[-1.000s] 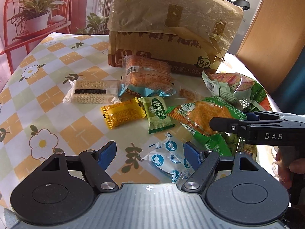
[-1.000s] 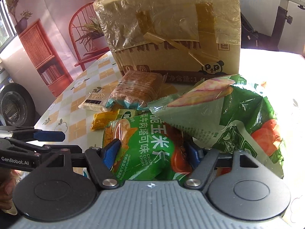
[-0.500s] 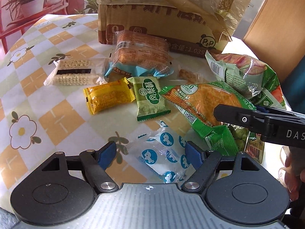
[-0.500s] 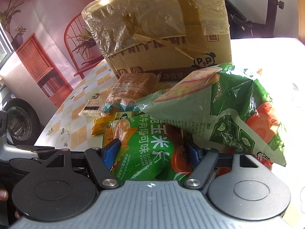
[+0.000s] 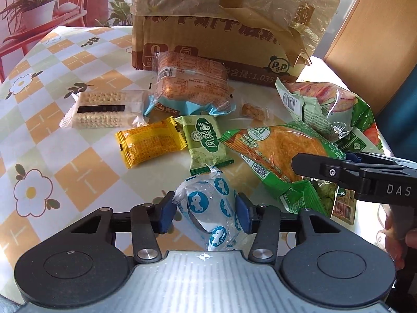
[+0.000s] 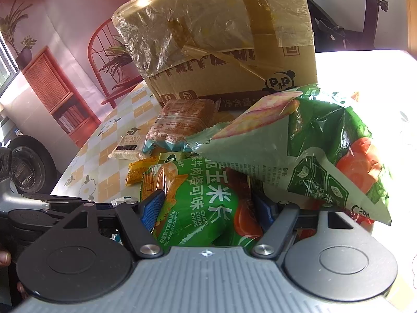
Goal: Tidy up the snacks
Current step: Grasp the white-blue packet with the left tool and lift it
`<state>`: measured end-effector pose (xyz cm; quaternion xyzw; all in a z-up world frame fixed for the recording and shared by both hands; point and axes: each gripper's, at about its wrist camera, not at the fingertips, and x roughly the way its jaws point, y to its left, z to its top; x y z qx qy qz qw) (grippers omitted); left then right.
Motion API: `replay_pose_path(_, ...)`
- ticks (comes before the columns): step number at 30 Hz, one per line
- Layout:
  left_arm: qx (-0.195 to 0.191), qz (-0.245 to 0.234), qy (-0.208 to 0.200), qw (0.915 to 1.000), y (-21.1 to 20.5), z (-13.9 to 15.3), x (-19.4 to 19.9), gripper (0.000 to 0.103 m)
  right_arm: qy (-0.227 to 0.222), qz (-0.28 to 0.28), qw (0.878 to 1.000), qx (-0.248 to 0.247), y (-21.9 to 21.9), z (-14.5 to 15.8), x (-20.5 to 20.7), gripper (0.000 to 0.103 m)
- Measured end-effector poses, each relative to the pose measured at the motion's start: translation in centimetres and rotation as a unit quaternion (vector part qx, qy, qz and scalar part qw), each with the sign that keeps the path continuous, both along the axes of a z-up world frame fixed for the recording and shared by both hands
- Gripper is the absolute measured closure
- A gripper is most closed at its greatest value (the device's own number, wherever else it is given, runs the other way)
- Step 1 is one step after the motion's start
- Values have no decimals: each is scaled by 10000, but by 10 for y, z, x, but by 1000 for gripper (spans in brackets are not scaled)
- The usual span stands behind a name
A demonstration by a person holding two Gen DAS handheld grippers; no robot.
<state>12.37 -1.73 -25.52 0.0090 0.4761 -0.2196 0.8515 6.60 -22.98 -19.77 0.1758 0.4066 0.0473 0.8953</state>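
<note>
My left gripper [image 5: 204,208] is shut on a white snack packet with blue print [image 5: 211,203], low over the table. Ahead lie a yellow packet [image 5: 148,146], a light green packet [image 5: 206,140], a cracker pack [image 5: 104,109], a wrapped cake [image 5: 190,86] and a green corn chips bag [image 5: 276,151]. My right gripper [image 6: 206,208] stands open around the corn chips bag [image 6: 198,203], blue pads on either side of it. A larger green bag [image 6: 312,151] leans over it on the right. The right gripper's side shows in the left wrist view [image 5: 351,172].
A big taped cardboard box [image 5: 221,31] stands behind the snacks on the flowered tablecloth [image 5: 65,156]. A small clear packet of nuts [image 5: 254,110] lies near the box. A red chair and plants stand beyond the table's far left edge.
My left gripper moved forward and down over the white and blue packet and closed on it. The right gripper stayed around the corn chips bag.
</note>
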Motion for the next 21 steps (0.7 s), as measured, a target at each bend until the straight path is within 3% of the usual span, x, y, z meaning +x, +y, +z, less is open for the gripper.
replay_pose_path(17, 102, 786, -440, 9959, 63, 38, 7, 69, -220, 396, 9979, 473, 20, 13, 17, 30)
replay_pose_path(21, 162, 910, -682, 9934, 66, 50, 7, 79, -397, 547, 9965, 482, 27, 24, 26, 30)
